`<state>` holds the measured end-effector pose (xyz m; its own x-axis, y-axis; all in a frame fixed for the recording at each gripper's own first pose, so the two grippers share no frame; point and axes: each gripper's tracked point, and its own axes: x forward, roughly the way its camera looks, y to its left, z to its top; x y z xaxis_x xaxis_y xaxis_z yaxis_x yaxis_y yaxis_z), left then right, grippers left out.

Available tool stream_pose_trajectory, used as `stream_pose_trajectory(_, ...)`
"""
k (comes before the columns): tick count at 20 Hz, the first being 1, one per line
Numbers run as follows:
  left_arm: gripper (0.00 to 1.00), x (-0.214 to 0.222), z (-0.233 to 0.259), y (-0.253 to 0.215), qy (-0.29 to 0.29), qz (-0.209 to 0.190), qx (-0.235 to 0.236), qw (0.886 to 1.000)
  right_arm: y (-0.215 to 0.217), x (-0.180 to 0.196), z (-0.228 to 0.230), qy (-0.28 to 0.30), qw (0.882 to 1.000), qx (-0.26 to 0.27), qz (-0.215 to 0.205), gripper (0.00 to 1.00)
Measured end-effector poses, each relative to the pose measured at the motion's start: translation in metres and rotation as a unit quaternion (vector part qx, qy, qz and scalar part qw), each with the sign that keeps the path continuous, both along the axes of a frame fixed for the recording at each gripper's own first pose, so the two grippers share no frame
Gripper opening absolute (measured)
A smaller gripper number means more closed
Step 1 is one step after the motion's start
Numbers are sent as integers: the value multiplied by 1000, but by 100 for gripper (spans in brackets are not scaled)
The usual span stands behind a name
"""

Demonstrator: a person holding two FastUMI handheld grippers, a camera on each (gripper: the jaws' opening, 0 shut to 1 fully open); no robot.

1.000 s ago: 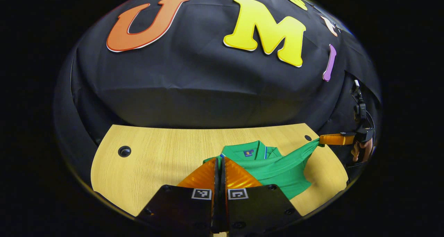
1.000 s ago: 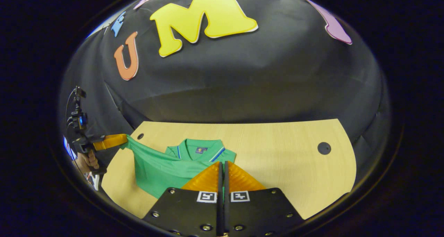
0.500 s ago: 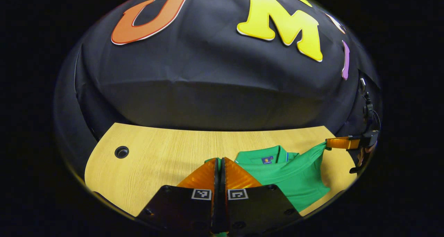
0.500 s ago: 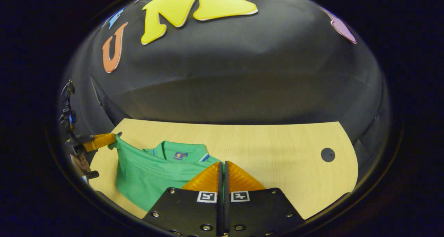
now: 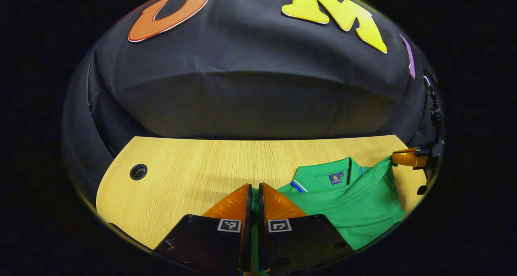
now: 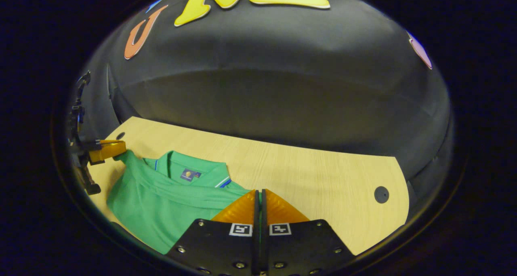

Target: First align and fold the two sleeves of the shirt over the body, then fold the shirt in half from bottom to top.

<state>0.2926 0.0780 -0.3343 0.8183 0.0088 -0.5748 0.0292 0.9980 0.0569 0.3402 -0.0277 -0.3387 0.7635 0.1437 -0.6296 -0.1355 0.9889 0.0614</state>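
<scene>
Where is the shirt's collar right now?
In the left gripper view the collar lies right of centre on the wooden table, toward the booth's wall; in the right gripper view it sits at lower left, beside the other gripper.

A pale wooden table with a straight-running grain [image 5: 194, 167] stands in a booth, its top rounded off at the corners. One round black cable hole [image 5: 138, 172] is sunk into the tabletop near its left corner in the left gripper view; another round black cable hole [image 6: 381, 194] sits near the table's right corner in the right gripper view. A wrinkled black cloth wall [image 6: 282, 94] rises directly behind the table's far edge and curves around both its ends.
</scene>
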Motion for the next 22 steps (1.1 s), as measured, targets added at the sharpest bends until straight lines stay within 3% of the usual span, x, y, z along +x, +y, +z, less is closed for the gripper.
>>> stream_pose_trajectory(1,13,0,3,-3,-3,-3,-3,1000,0,-1,-2,2,1000,1,-3,1)
stream_pose_trajectory(2,18,2,4,-7,-5,-6,-7,1000,-2,-1,-3,3,1000,-3,-9,9)
stream_pose_trajectory(3,38,0,6,-11,-7,-9,-12,1000,-5,-3,0,-1,1000,-3,-15,22)
stream_pose_trajectory(6,99,-3,22,-12,-20,0,-16,1000,-14,-8,19,-23,999,-13,-34,81)
stream_pose_trajectory(13,100,-33,126,-25,-100,15,-46,994,-18,-56,108,-103,993,-6,-54,82)
stream_pose_trajectory(22,98,-137,293,-62,-229,-1,-20,973,2,-184,272,-246,968,-4,-54,82)
